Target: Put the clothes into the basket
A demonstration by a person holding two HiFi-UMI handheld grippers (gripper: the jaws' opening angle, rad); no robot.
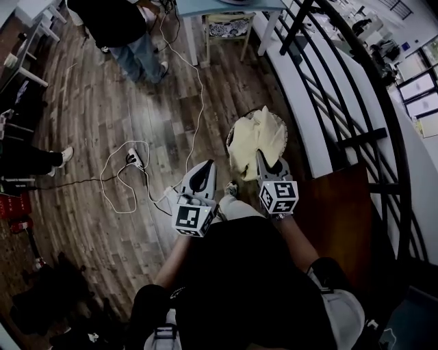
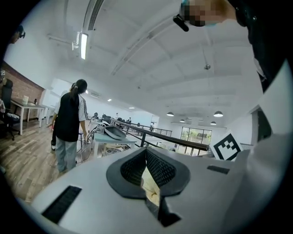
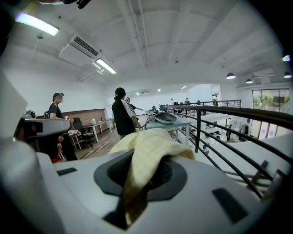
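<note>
Cloth (image 1: 259, 137) held over basket (image 1: 230, 139)

Yellow cloth is clamped in the nearly closed right gripper (image 1: 263, 158) and hung above the basket, apparently so it can be dropped in. A pale scrap (image 2: 151, 186) is nipped in the closed left gripper (image 1: 206, 169).

A wooden floor (image 1: 96, 116) spreads out beyond the left gripper (image 1: 207, 165) and the right gripper (image 1: 263, 160). Left of the left gripper, a white cable (image 1: 116, 188) lies in loose loops around a power strip (image 1: 135, 160), and another run of it goes far ahead towards a pale table (image 1: 226, 7). A person in a dark top and jeans (image 1: 133, 41) stands near that table, well ahead of the left gripper. A black railing (image 1: 356, 116) curves past just right of the right gripper, with a brown panel (image 1: 335, 219) below it. A white shoe (image 1: 65, 156) and a red crate (image 1: 15, 205) sit far to the left.
</note>
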